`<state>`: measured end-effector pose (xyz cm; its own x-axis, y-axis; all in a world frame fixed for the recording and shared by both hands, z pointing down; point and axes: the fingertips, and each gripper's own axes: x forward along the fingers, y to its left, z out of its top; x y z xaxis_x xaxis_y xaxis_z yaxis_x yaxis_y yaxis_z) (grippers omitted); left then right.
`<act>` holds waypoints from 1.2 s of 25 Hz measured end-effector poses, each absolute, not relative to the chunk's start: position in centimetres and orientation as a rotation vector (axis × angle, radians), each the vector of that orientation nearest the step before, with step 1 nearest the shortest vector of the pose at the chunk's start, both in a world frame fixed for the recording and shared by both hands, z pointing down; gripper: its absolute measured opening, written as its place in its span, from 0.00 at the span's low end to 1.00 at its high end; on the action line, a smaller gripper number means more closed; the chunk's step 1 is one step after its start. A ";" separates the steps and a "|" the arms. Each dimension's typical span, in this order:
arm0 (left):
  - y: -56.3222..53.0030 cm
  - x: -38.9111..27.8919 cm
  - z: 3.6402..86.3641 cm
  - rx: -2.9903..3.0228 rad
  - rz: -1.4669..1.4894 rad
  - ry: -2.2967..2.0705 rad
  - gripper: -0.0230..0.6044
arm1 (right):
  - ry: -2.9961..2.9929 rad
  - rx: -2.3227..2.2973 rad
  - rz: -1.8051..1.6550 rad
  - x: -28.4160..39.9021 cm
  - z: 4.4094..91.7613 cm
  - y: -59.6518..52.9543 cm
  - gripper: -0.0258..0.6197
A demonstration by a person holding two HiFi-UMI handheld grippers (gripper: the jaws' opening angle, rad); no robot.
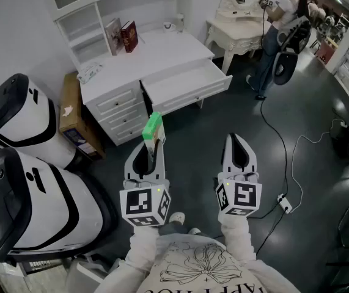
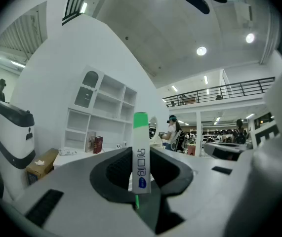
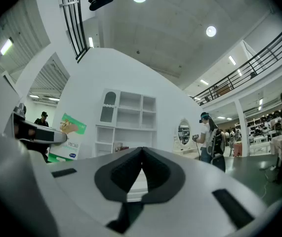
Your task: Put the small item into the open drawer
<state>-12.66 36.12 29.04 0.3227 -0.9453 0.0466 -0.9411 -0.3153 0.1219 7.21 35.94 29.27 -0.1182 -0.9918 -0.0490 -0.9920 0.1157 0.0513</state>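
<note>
Plainly, the left tool [image 1: 151,145] is clamped on the carton [image 1: 153,127], its black ribbed pads pressing the two broad faces; the carton is a thin, flat cardboard pack, white with a green band across the top and a small blue oval printed low on its narrow edge; it stands upright between the jaws and rises above their tips, with that narrow edge turned back toward the tool's own camera. The right tool [image 1: 235,139], level and just to the right of the left one, has its jaws together, the tips meeting in a point with nothing between them; both tools have smooth, pale grey, matt shells that taper forward.

Ahead of the left tool and a little to its right, well apart from the carton, the drawer [image 1: 192,93] stands pulled out of a white painted desk; it is a shallow rectangular tray with a moulded front panel and a bare white inside. Above it lies the flat white worktop [image 1: 143,57]; at its back, under open square shelves, two books [image 1: 122,35] lean, one dark red. Left of the left tool sits a brown cardboard box [image 1: 71,112] against the desk's side; nearer on that side bulk two rounded, glossy white pods [image 1: 21,163] with black bands. The floor [image 1: 223,121] is dark and faintly shiny; a thin white cable [image 1: 284,145] snakes over it to the right of the right tool; far ahead on that side a person [image 1: 278,35] stands at a curved-legged dressing table.
</note>
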 end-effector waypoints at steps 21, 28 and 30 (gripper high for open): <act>31.8 -14.5 30.1 2.474 -0.062 -1.692 0.17 | 2.307 -2.148 0.084 5.3 30.7 32.7 0.04; 29.4 -14.9 30.9 2.469 -0.046 -1.669 0.17 | 2.298 -2.184 0.065 5.2 31.5 31.0 0.04; 28.6 -14.9 31.1 2.464 -0.040 -1.665 0.17 | 2.299 -2.191 0.056 5.3 31.7 30.2 0.04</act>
<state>-14.86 28.57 31.15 0.3772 -0.9234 0.0708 -0.9189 -0.3636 0.1529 5.29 30.20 31.72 -0.0478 -0.9989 0.0007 -0.9976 0.0478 0.0492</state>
